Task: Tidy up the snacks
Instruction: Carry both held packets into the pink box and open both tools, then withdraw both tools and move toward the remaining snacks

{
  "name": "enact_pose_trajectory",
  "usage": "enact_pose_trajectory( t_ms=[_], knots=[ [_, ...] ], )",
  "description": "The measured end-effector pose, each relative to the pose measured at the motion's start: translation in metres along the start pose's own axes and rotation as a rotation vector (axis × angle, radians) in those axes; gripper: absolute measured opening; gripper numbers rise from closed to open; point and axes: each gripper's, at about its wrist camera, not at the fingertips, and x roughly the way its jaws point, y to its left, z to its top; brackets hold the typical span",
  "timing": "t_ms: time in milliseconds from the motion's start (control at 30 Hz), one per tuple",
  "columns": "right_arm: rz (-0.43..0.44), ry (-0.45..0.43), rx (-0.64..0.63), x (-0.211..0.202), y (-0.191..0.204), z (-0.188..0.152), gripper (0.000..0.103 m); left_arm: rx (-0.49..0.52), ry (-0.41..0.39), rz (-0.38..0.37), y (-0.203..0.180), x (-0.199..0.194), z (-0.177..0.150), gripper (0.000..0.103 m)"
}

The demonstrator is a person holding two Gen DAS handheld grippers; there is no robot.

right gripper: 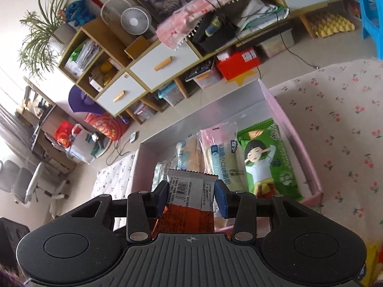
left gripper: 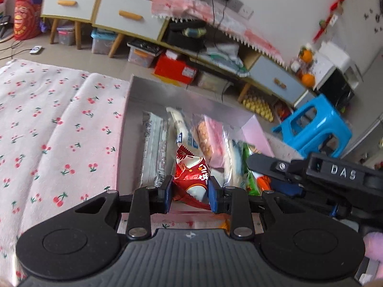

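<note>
The pink box [right gripper: 296, 129] sits on the cherry-print cloth [left gripper: 59, 124], already lined with packets lying side by side; the green packet [right gripper: 270, 157] is hard against its right wall. Free floor looks to be in the near middle, so aim there. Your left gripper [left gripper: 190, 191] has its jaws pinching a red snack packet [left gripper: 191, 174] just over the box's near end. Your right gripper [right gripper: 190, 197] pinches an orange-and-white packet [right gripper: 189, 191] the same way. Lower one at a time, lay each flat and parallel to the row, and let go only once it rests.
</note>
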Motion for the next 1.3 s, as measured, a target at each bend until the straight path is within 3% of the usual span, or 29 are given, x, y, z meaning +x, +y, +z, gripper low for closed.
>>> enact_pose_trajectory(
  t_ms=[167, 467, 633, 800, 1167, 1233, 1300],
  knots=[
    [-0.007, 0.017, -0.031, 0.013, 0.006, -0.001, 0.041, 0.041, 0.034, 0.045, 0.001, 0.011, 0.000, 0.027],
    [-0.018, 0.021, -0.040, 0.026, 0.006, -0.002, 0.041, 0.095, 0.004, 0.096, 0.005, 0.008, 0.007, 0.028],
    [-0.013, 0.012, -0.035, 0.027, 0.007, 0.001, 0.042, 0.108, -0.008, 0.082, 0.005, 0.009, 0.004, 0.030],
    [-0.001, 0.017, -0.018, 0.026, 0.005, 0.004, 0.050, 0.093, -0.022, 0.056, 0.007, 0.003, 0.000, 0.034],
    [-0.023, 0.011, -0.018, 0.000, -0.001, 0.003, 0.067, 0.120, -0.042, 0.042, -0.007, -0.011, -0.004, 0.066],
    [-0.028, 0.012, -0.022, -0.010, -0.003, 0.002, 0.069, 0.120, -0.048, 0.044, -0.010, -0.017, -0.006, 0.068],
    [-0.027, 0.016, -0.028, -0.020, -0.004, 0.001, 0.077, 0.119, -0.054, 0.036, -0.012, -0.022, -0.008, 0.074]
  ],
)
